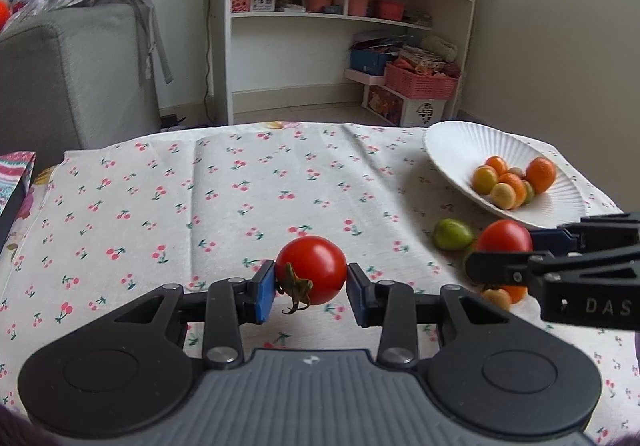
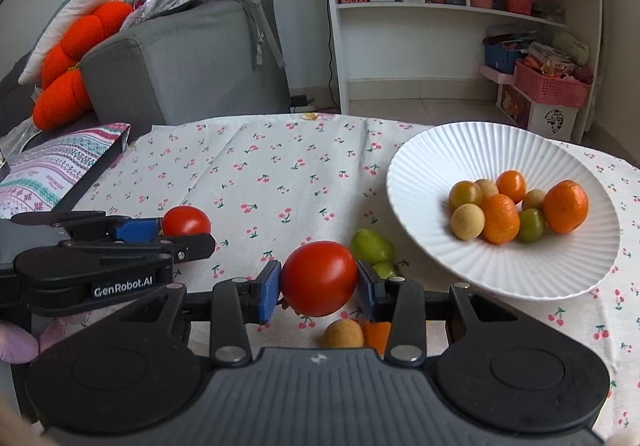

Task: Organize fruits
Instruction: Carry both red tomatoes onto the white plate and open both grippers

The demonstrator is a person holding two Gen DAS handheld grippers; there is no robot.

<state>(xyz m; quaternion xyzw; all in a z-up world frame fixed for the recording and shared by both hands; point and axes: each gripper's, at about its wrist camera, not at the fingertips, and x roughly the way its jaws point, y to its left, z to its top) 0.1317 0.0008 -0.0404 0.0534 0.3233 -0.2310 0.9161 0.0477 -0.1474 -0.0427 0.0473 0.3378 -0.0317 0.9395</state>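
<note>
Left fingers (image 1: pixel 311 286): narrowly apart, blue pads clamped on a stemmed red tomato (image 1: pixel 312 269) held above the desk (image 1: pixel 160 206).
Right fingers (image 2: pixel 318 286): likewise closed on a larger red tomato (image 2: pixel 319 277).
Ahead of right fingers: green fruit (image 2: pixel 372 245), apparently two.
Below right fingers: a tan ball (image 2: pixel 343 333) and an orange piece, partly hidden.
Ahead-right: white plate (image 2: pixel 440 150) with mixed fruits.

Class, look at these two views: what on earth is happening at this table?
A person is sorting fruit with two handheld grippers. The left gripper holds a red tomato with a stem; the right gripper holds a bigger red tomato. The white plate already holds several small orange, yellow and green fruits, while a few more lie on the cherry-print cloth.
</note>
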